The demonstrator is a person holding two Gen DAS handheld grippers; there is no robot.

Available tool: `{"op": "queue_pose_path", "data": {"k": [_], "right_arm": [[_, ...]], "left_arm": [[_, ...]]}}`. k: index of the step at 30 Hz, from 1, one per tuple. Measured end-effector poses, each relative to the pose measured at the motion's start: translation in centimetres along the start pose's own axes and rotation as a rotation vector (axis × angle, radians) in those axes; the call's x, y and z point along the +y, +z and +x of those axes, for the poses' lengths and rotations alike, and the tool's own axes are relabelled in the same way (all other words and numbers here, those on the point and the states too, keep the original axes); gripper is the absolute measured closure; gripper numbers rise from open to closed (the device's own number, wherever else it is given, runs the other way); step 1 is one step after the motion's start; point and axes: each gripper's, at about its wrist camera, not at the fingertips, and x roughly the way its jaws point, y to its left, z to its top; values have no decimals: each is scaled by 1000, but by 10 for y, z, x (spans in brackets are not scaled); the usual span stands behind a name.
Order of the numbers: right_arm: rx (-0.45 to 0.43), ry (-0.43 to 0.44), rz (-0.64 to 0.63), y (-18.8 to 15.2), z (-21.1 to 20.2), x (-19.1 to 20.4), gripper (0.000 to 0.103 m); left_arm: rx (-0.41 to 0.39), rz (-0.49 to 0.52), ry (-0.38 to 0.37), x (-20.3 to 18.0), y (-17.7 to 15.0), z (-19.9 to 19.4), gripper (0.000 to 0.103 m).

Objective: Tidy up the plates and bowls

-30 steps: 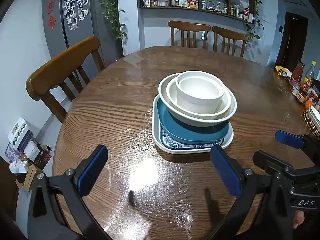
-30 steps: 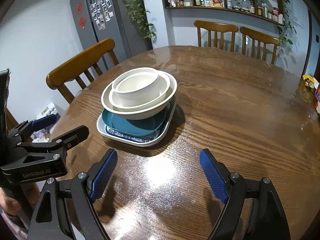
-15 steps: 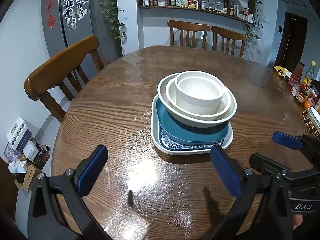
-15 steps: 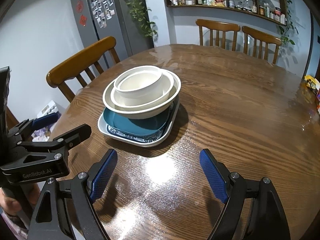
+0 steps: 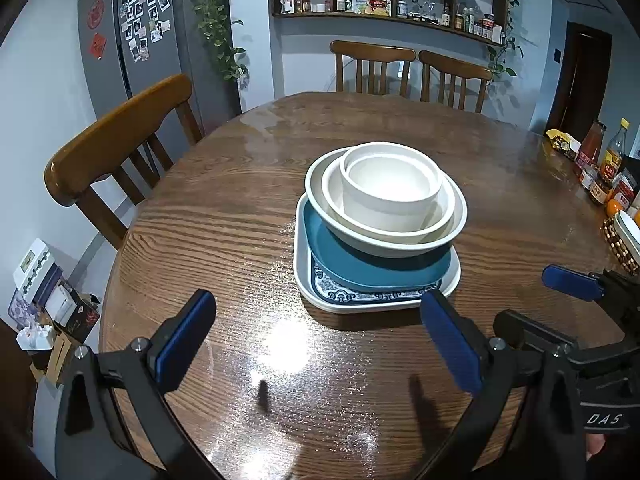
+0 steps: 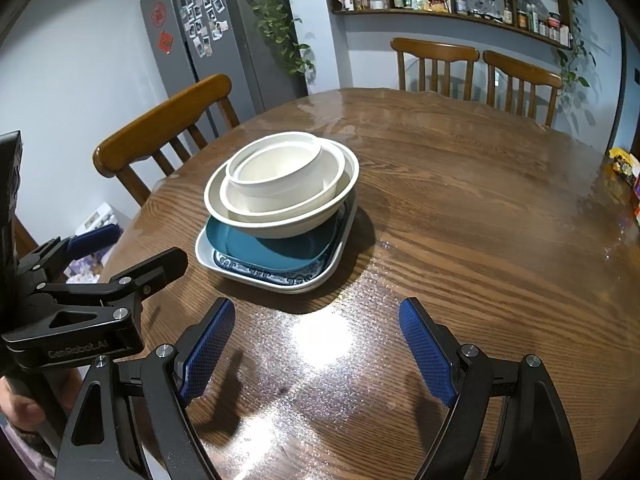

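Nothing has shifted on the worktop (image 5: 224, 216) since the earlier frames: the stack sits where it did, and both tongs hover as before over the near edge.

On the round wooden worktop, the dishes are nested in one pile near its middle. At the bottom lies a white square plate (image 5: 320, 300) with a blue patterned border. On it rests a blue plate (image 5: 372, 268), and on that a wide white bowl (image 5: 384, 246). Inside it sits a medium white bowl (image 5: 334, 188), and inside that a small white bowl (image 5: 390, 184), upright.

Left tongs (image 5: 316, 344) stand wide apart with nothing between the blue pads; the right pad's tip overlaps the near right corner of the square plate in the left wrist view, though whether it touches cannot be told. Right tongs (image 6: 316, 352) are likewise spread wide and empty, over bare wood just near of the stack.

A wooden chair (image 5: 116, 140) stands at the left of the worktop, two more at the far side. Bottles (image 5: 600, 160) crowd the far right edge.
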Motion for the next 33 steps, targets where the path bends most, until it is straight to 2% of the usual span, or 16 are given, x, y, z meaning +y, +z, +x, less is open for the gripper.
{"op": "queue_pose_path", "data": {"k": [33], "right_arm": [[15,6,6,-3,5,-2,18]], "left_arm": [[22,14,-1,-9,-3,7,1]]}}
